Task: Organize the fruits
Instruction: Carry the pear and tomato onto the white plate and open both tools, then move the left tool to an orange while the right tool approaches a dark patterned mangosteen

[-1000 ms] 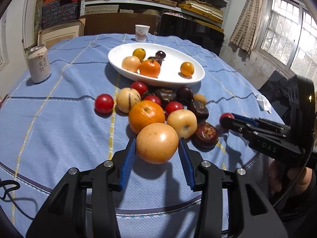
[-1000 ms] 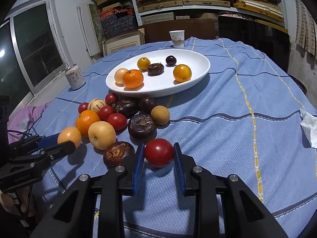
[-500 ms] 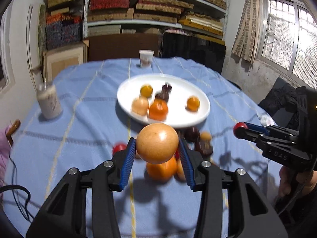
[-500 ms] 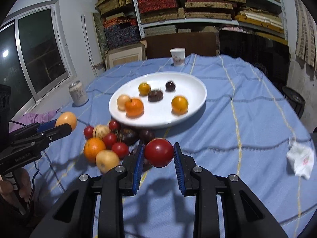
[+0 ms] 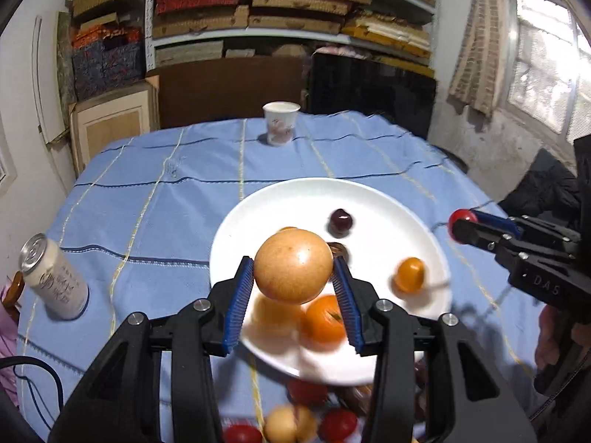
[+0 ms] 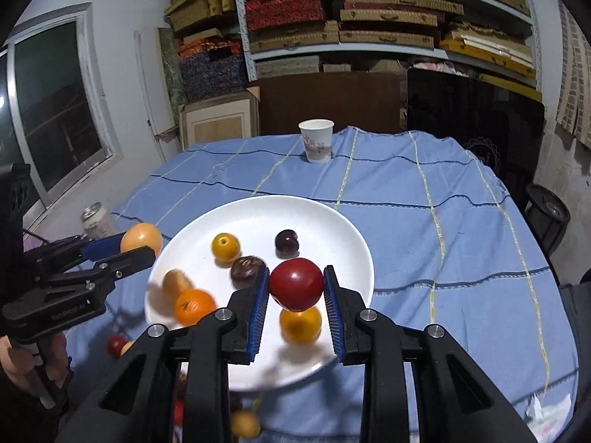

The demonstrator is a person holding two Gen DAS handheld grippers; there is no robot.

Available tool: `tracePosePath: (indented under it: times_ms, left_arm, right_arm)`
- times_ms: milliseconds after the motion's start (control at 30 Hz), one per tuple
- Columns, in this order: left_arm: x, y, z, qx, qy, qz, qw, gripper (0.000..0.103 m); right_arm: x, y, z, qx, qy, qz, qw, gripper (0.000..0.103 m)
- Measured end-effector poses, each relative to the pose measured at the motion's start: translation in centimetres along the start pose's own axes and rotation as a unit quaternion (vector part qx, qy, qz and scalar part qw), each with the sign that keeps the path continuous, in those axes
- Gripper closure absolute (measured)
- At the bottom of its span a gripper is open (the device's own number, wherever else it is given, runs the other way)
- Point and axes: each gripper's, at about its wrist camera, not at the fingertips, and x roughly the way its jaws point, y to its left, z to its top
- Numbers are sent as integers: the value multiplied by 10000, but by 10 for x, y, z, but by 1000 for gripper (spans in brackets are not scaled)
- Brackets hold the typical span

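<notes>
While angled down over the plate [image 5: 369, 199], left tongs [image 5: 293, 271] clamped on orange [image 5: 293, 265], right tongs [image 6: 296, 284] on tomato [image 6: 296, 283].

Both tongs raised and angled downward, each closed on a fruit

The left tongs [image 5: 293, 282] clamp a large pale-orange fruit [image 5: 293, 265] between blue pads; the right tongs [image 6: 295, 293] pinch a red fruit [image 6: 295, 284] the same way. A hand [image 5: 554, 336] grips the right tool's handle low at the frame edge; another hand [image 6: 14, 361] holds the left one.
</notes>
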Motion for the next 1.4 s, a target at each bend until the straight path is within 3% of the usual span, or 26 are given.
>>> tracePosePath:
  times_ms: [267,333,400,433,633,833,1033,1200,1400]
  left_arm:
    - [42,6,4,-1,368,139,9992,59]
    - [44,7,3,-65,380,130,9992,50]
    - [37,11,4,-171,265,144,9994,35]
    - [32,13,4,-216,169,120,9996,29]
    - [-11,13,-13,-264,-137,76,9995,27]
    - [-52,-2,-75,77,-35,49,10000,27]
    - [-80,-8,-125,75,-53,8,10000,18]
    - [-79,1,-143,-186,141,64,9997,18]
    - [-81,-1,-147,-122,133,25,9998,18]
  right_arm:
    - [52,-3,9,139,218,-25,9997,71]
    - [52,-6,6,256,154,24,9996,49]
    - [44,-6,2,277,11,-43,9996,45]
    - [41,-5,1,261,-15,-64,9996,45]
    - [-1,-2,-21,367,-113,103,9992,45]
    - [-46,27,-82,74,119,484,9987,44]
    - [-69,55,-144,-168,419,698,9965,45]
    - [-70,80,-159,-522,606,689,9944,45]
    - [-71,93,-163,-646,651,498,9945,45]
